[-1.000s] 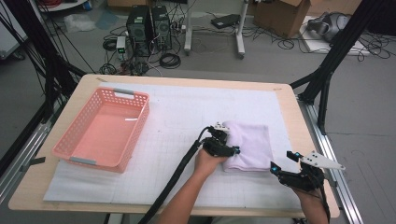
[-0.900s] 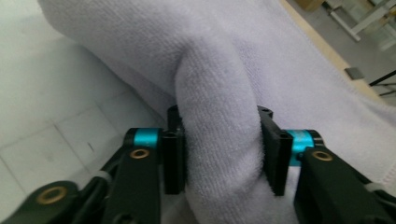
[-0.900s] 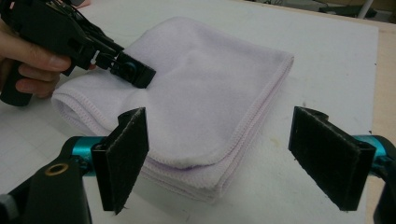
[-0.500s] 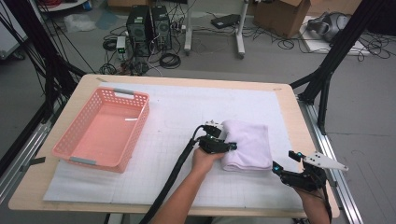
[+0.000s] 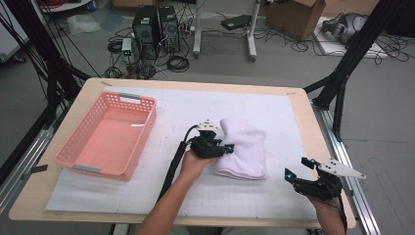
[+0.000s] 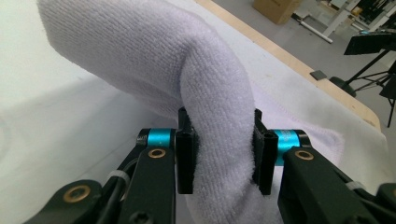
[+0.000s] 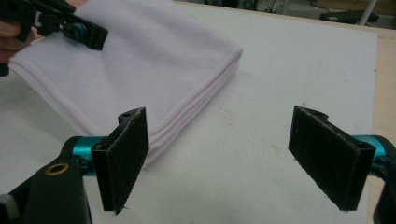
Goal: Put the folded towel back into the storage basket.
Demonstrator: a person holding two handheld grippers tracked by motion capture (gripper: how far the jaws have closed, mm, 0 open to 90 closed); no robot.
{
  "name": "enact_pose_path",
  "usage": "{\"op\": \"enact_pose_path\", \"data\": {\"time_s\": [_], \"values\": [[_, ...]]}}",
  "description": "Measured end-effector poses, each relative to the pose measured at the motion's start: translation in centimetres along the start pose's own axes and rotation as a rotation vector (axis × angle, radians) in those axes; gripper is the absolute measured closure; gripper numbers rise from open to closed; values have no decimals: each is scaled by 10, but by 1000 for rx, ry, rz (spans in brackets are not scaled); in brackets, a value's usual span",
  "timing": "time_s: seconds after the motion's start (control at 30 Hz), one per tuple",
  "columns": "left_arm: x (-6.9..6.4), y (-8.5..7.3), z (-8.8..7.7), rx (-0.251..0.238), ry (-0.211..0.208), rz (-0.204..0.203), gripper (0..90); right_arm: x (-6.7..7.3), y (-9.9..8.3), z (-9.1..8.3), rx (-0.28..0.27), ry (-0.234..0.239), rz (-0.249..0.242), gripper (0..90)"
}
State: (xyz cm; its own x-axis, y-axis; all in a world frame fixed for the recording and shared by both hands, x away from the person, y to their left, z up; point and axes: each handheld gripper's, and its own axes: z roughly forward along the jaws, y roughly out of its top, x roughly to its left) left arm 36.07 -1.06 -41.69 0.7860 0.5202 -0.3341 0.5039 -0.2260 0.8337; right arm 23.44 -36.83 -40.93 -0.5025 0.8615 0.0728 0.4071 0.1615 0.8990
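Roughly: white-covered wooden surface (image 5: 293, 117), pink plastic mesh basket (image 5: 107, 134) well left of the left gripper (image 5: 226, 148), whose jaws, just closing, clamp a raised fold of the folded white terry towel (image 5: 243, 147). Right gripper (image 5: 297, 170) stands apart, towel near its left jaw.

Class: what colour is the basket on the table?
The basket is salmon pink, clearest in the high view.

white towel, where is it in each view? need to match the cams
High view: towel right of centre on the mat, left gripper at its left edge.
Left gripper view: a fold of it pinched between the jaws, centre.
Right gripper view: upper left.
Shared landmark: the left gripper.
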Motion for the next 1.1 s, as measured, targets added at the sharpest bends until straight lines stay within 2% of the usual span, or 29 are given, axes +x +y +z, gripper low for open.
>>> {"op": "enact_pose_path", "data": {"time_s": [0.13, 0.27, 0.43, 0.77, 0.83, 0.93, 1.03, 1.1], "values": [[3, 2, -18, -11, 14, 45, 695, 0, 0, 1, 0, 1, -5, 190], [6, 3, -36, -41, 5, 80, 698, 0, -1, 2, 6, 2, -8, 190], [10, 5, -52, -58, -2, 95, 706, 1, -1, 3, 8, 1, -11, 190], [15, 10, -80, -92, -26, 156, 722, 2, -1, 4, 13, 2, -13, 190], [16, 12, -87, -103, -29, 159, 725, 3, -1, 5, 10, 6, -19, 190], [19, 16, -102, -98, -25, 185, 727, 4, 0, 6, 11, 6, -20, 190], [21, 18, -110, -108, -24, 182, 729, 5, 0, 5, 10, 7, -19, 190], [25, 20, -122, -117, -17, 183, 732, 4, 1, 5, 6, 6, -20, 190]]}}
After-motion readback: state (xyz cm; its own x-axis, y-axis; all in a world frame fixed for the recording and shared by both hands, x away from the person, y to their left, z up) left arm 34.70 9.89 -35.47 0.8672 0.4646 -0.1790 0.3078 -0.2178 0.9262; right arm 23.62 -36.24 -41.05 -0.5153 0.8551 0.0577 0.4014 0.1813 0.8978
